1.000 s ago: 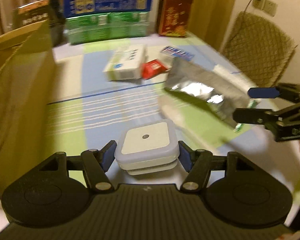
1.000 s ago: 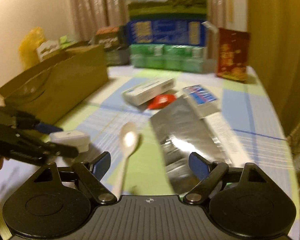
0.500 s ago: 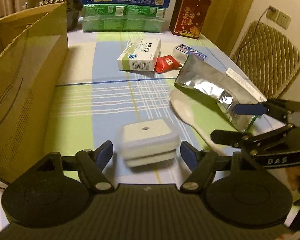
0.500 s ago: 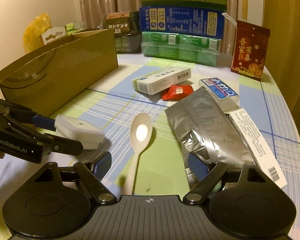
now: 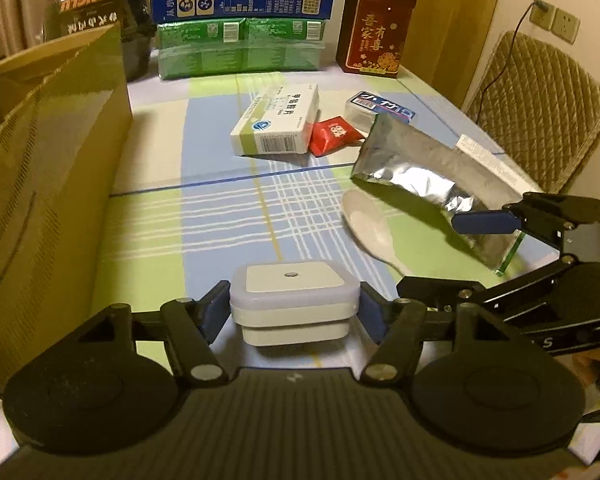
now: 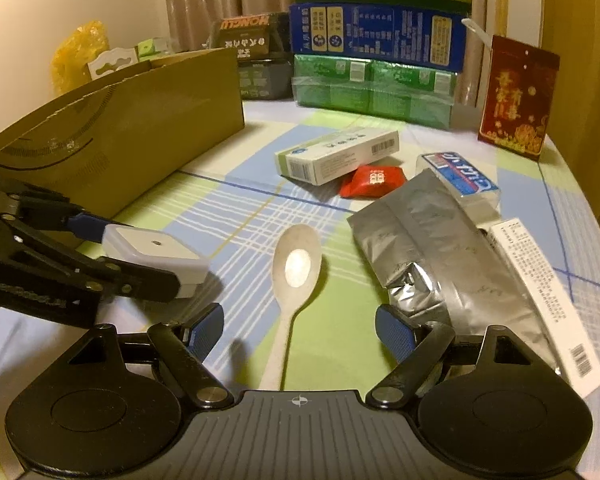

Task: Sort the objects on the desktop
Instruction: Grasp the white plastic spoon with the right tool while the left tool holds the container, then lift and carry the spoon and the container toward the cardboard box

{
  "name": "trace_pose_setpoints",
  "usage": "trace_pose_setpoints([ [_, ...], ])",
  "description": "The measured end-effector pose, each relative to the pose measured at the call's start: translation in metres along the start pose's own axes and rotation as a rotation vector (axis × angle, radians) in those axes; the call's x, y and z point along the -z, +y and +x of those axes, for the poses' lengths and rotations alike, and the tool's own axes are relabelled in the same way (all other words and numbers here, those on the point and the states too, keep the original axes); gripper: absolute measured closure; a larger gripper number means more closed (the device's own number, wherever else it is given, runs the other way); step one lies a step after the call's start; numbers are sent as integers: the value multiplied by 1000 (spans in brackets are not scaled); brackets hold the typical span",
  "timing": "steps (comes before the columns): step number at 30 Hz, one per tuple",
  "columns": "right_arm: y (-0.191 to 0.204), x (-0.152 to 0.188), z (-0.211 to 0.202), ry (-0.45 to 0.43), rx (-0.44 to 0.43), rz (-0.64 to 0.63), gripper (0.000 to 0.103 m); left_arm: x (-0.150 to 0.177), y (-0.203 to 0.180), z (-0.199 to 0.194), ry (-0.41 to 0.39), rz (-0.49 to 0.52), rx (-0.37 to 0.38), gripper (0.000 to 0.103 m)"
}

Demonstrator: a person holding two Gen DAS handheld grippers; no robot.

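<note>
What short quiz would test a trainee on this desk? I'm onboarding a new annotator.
1. True or false: the right gripper is clamped on the spoon.
2. What sits between the fingers of the left gripper? A) red packet B) white square box C) blue-label tin
3. Fill in: in the right wrist view, the spoon lies between the white square box and the ____ pouch.

Key:
1. False. Its jaws stand open, with the spoon's handle lying untouched between them.
2. B. The jaws are closing, with the pads against the box's sides.
3. Foil: the foil pouch.
</note>
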State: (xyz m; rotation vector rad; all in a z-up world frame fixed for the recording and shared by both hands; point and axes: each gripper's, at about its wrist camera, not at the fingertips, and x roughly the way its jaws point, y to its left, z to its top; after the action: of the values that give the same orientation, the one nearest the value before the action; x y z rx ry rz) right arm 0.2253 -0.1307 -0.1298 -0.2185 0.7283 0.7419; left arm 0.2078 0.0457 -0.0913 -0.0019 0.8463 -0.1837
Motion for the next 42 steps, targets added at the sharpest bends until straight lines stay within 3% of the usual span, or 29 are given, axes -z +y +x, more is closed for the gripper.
trace_pose_setpoints([
  [10, -1, -8, 28, -12, 7, 35, 38, 1, 8, -2, 5, -8, -28, 41],
  [18, 8, -13, 42, -46, 26, -13, 50, 0, 9, -2, -6, -18, -27, 41],
  [20, 9, -15, 44, -51, 28, -17, 56, 0, 8, -1, -4, -21, -26, 40],
  [22, 9, -16, 46, -55, 30, -15, 72, -1, 9, -1, -5, -31, -25, 37],
  [23, 8, -17, 46, -56, 33, -12, 74, -1, 9, -1, -8, -34, -24, 37],
  [42, -5, -23, 28, -95, 42, 80, 74, -3, 3, 6, -3, -3, -50, 43],
])
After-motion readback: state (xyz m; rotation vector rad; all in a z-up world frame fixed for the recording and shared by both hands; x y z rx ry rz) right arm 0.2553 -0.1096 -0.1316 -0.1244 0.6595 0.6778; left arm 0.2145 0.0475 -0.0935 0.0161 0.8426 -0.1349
